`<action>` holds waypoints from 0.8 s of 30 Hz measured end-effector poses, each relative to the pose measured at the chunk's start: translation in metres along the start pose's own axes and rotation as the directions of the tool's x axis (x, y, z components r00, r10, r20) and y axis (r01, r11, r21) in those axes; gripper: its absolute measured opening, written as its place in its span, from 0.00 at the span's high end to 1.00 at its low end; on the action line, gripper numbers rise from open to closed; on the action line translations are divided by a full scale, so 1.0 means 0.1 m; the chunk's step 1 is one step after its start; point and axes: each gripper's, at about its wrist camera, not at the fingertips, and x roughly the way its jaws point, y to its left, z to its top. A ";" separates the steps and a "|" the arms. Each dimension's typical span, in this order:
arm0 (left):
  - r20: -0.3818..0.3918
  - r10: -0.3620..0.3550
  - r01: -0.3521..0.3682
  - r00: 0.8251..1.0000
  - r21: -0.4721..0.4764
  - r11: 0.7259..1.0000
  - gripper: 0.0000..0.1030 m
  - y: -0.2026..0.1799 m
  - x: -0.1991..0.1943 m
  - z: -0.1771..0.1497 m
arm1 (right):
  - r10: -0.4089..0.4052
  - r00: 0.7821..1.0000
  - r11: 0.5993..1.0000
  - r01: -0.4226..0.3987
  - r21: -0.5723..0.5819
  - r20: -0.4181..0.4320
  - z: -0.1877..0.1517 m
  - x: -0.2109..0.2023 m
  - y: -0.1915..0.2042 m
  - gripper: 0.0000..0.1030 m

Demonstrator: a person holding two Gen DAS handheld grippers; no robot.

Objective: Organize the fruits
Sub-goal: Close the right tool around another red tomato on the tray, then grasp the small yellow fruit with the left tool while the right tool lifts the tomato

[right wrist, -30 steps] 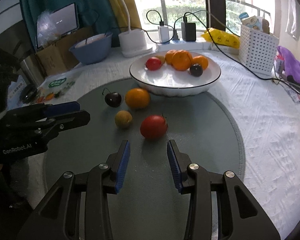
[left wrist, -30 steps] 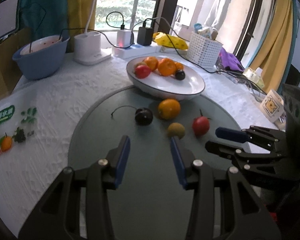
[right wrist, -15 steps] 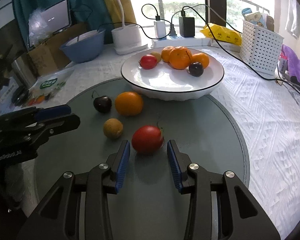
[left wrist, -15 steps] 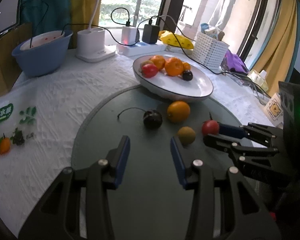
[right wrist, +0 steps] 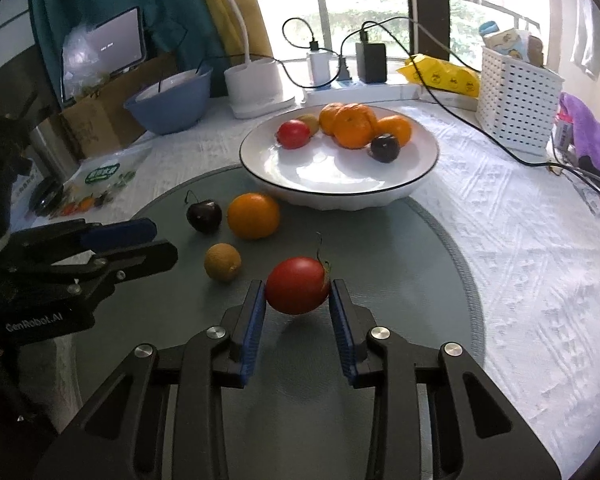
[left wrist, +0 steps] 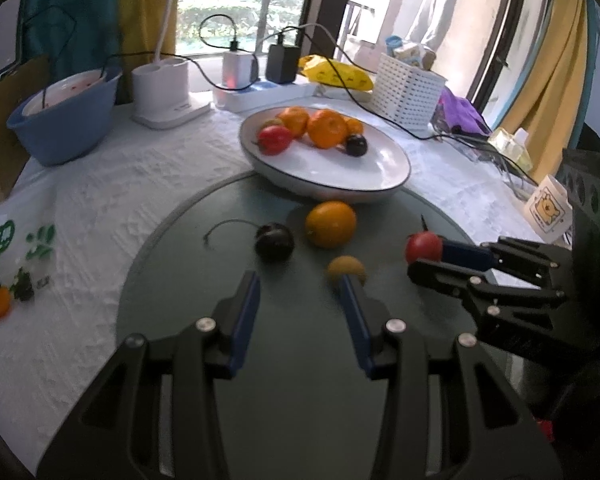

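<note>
A white plate point(right wrist: 420, 176) holds several fruits: oranges, a red fruit and a dark plum. On the grey mat point(right wrist: 400, 264) lie an orange point(right wrist: 253, 216), a dark cherry point(right wrist: 204, 216), a small brown fruit point(right wrist: 222, 262) and a red tomato point(right wrist: 297, 285). My right gripper point(right wrist: 298, 292) is open, its pads on either side of the tomato and close to it. My left gripper point(left wrist: 300, 284) is open and empty, low over the mat near the cherry point(left wrist: 274, 242) and brown fruit point(left wrist: 346, 268).
A blue bowl point(right wrist: 172, 100), a white lamp base point(right wrist: 256, 88), a power strip with chargers and cables point(right wrist: 340, 80), a yellow bag point(right wrist: 440, 76) and a white basket point(right wrist: 516, 96) stand behind the plate. A fruit bag point(left wrist: 4, 264) lies left.
My right gripper has moved forward until the red tomato sits between its pads. My left gripper has moved forward a little toward the cherry and brown fruit.
</note>
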 end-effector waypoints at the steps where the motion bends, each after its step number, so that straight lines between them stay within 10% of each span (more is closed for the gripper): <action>1: -0.002 0.000 0.000 1.000 0.005 1.000 0.58 -0.03 0.01 0.01 | 0.001 1.000 1.000 -0.001 0.006 0.004 -0.01 -0.02 -0.03 0.66; 19: -0.066 0.078 -0.071 0.995 0.106 0.992 0.59 -0.39 0.37 0.05 | 0.016 0.999 0.997 -0.019 0.080 0.040 -0.10 -0.17 -0.40 0.66; 24: -0.069 0.085 -0.075 0.994 0.134 0.988 0.75 -0.44 0.38 0.04 | 0.021 0.999 0.996 -0.025 0.084 0.047 -0.10 -0.19 -0.43 0.66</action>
